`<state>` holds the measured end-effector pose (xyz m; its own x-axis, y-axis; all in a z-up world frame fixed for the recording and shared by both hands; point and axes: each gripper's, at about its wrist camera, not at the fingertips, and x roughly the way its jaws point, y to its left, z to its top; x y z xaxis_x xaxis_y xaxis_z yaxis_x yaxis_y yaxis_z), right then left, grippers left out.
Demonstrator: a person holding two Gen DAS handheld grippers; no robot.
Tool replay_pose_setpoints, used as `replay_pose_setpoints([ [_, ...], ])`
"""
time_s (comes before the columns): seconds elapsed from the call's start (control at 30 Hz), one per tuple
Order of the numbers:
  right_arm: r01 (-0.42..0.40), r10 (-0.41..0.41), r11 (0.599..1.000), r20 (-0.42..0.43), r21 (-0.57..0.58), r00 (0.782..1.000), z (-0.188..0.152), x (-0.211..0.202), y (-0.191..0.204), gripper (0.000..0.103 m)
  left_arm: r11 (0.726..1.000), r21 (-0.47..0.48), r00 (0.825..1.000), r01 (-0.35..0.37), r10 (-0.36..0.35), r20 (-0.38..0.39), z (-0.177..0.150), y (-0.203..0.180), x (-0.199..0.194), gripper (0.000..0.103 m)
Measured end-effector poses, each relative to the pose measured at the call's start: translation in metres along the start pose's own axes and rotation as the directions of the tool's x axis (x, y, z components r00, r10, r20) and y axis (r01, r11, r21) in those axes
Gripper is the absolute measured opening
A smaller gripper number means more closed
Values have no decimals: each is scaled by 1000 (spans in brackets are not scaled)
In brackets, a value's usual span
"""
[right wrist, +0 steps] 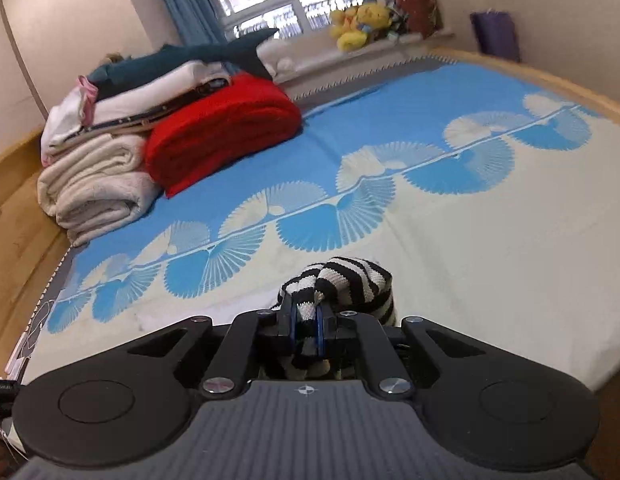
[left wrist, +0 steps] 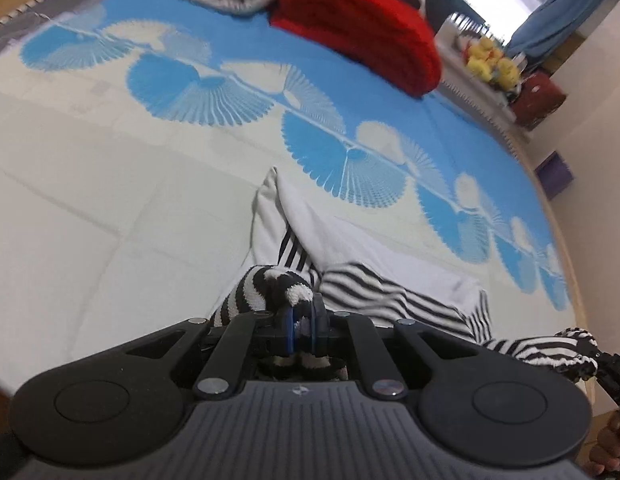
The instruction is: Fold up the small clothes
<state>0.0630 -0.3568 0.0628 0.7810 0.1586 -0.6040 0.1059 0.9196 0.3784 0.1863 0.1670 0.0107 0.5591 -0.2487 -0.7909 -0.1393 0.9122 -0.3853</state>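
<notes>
A small black-and-white striped garment (left wrist: 394, 292) with white parts lies on the blue and cream bedspread (left wrist: 110, 184). My left gripper (left wrist: 301, 322) is shut on a bunched striped edge of it. In the left wrist view the garment stretches right to my right gripper (left wrist: 606, 364), which holds its other end. In the right wrist view my right gripper (right wrist: 306, 320) is shut on a bunched striped fold (right wrist: 350, 280) just above the bedspread (right wrist: 490, 240).
A folded red blanket (right wrist: 222, 132) and a stack of folded white and dark textiles (right wrist: 102, 168) sit at the far side of the bed. Yellow plush toys (right wrist: 358, 20) sit on the window sill. The wooden bed edge (right wrist: 18, 216) runs along the left.
</notes>
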Motion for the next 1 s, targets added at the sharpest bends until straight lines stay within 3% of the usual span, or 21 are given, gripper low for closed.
replay_pose_setpoints([
  [0.1, 40, -41, 999, -64, -11, 997, 20, 56, -4, 9, 998, 24, 997, -64, 65, -49, 18, -7, 49, 8],
  [0.23, 92, -94, 996, -150, -20, 984, 24, 120, -14, 9, 995, 25, 987, -97, 99, -124, 23, -2, 95, 8],
  [0.33, 142, -137, 990, -210, 6, 968, 16, 153, -20, 10, 995, -35, 984, -94, 87, -155, 34, 10, 117, 9],
  [0.47, 149, -141, 989, -218, 19, 966, 18, 179, -15, 10, 987, -140, 979, -77, 49, -196, 49, 34, 137, 13],
  [0.53, 168, -164, 986, -240, -2, 957, 16, 193, -13, 11, 985, -163, 979, -59, 25, -200, 54, 38, 138, 17],
  [0.63, 189, -184, 982, -245, -2, 952, 19, 203, -13, 16, 990, -131, 988, -57, 37, -152, 59, 35, 128, 39],
  [0.67, 190, -183, 982, -242, 4, 953, 20, 204, -14, 22, 991, -119, 990, -59, 43, -132, 60, 33, 124, 43],
  [0.77, 206, -188, 977, -226, 54, 956, 24, 200, -20, 33, 989, -144, 996, -29, 17, -84, 60, 34, 109, 43],
  [0.83, 216, -200, 974, -198, 65, 960, 26, 193, -22, 34, 987, -159, 998, 9, -18, -54, 61, 39, 98, 43],
  [1.0, 226, -222, 974, -120, 14, 968, 26, 169, -18, 41, 996, -73, 999, 43, -42, 9, 64, 48, 64, 50],
])
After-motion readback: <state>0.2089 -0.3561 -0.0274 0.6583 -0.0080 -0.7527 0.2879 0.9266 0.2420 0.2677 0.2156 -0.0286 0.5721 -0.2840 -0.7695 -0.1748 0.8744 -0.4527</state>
